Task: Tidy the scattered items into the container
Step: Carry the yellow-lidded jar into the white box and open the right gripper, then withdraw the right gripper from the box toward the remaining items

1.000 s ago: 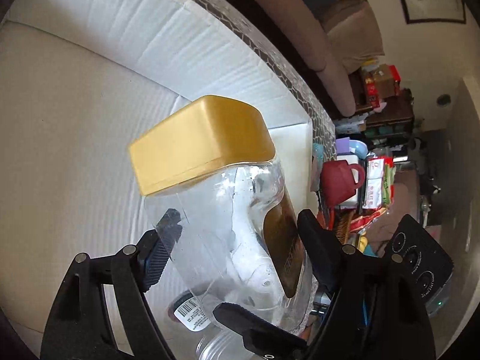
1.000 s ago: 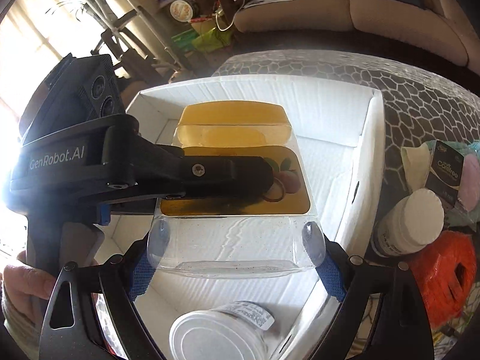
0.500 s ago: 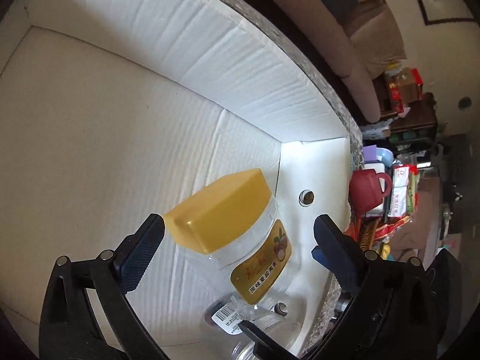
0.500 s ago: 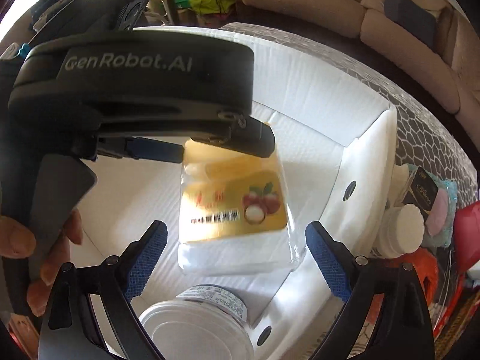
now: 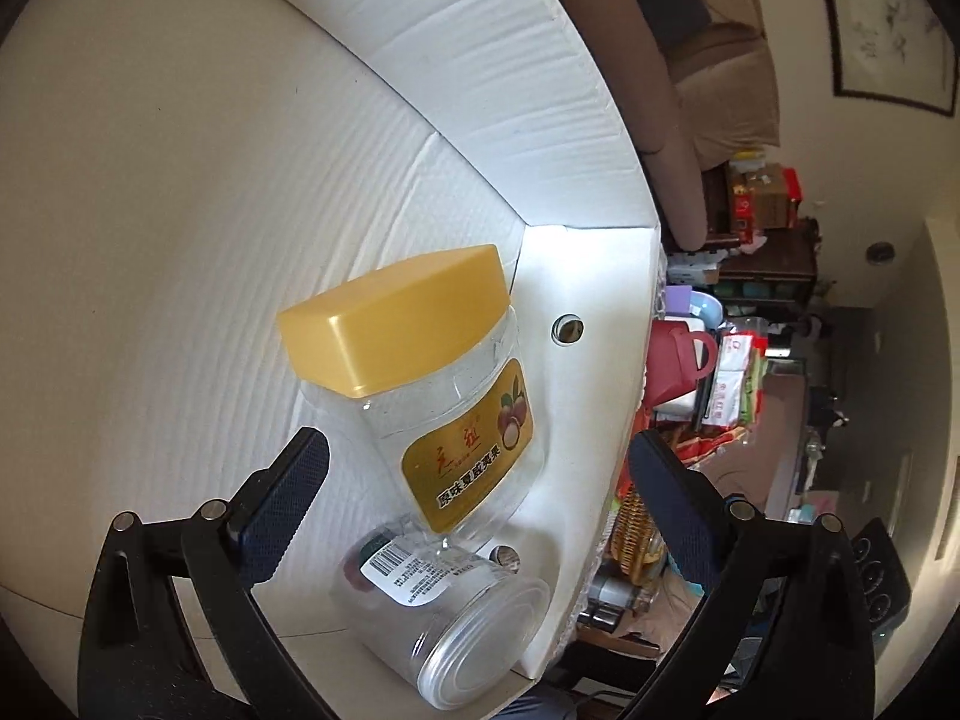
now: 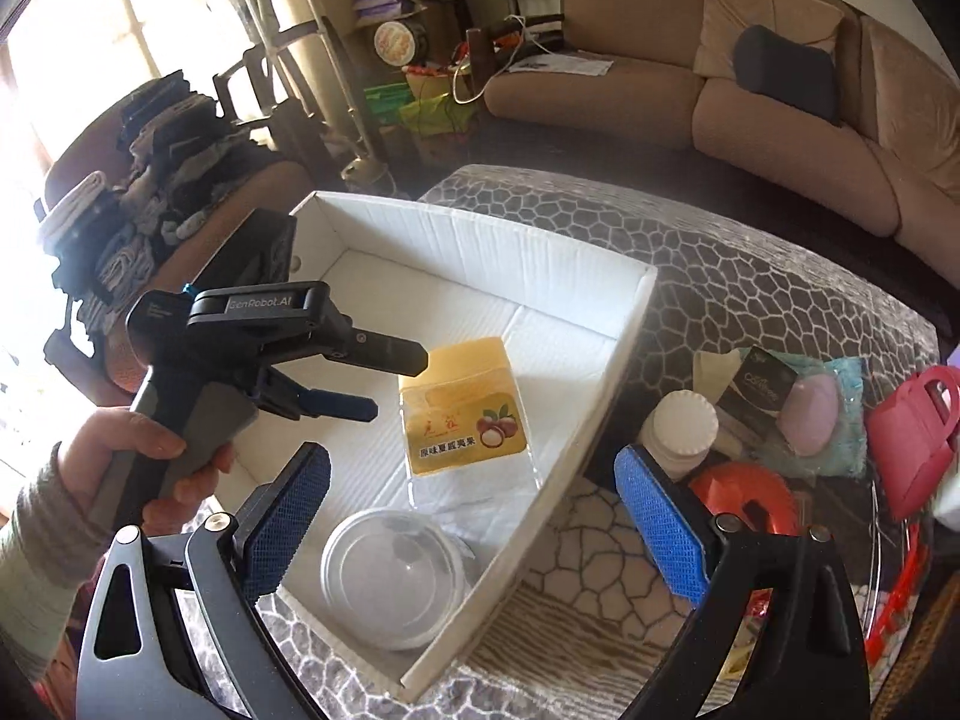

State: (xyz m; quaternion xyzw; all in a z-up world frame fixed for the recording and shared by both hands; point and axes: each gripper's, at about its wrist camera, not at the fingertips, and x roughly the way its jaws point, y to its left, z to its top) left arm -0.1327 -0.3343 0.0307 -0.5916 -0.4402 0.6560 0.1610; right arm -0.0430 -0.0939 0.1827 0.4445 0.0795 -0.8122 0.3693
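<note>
Yellow-lidded jar (image 6: 459, 414) lies in the white cardboard box (image 6: 480, 240) at frame centre, beside a clear jar (image 6: 393, 579); both grippers (image 5: 474, 504) (image 6: 471, 516) gape wide, empty. Box sits on a pebble-patterned tabletop (image 6: 750, 276); tan sofa (image 6: 720, 90) upper right.

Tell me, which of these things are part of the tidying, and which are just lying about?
Part of the job:
white box
yellow-lidded jar
clear jar
white-capped bottle
red basket
pink soap packet

Just lying about:
sofa
clothes pile

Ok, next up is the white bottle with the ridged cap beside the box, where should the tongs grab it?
Grip the white bottle by its ridged round cap, coming from above. It stands upright, packets crowd its far side, and the orange thing hides its lower body.
</note>
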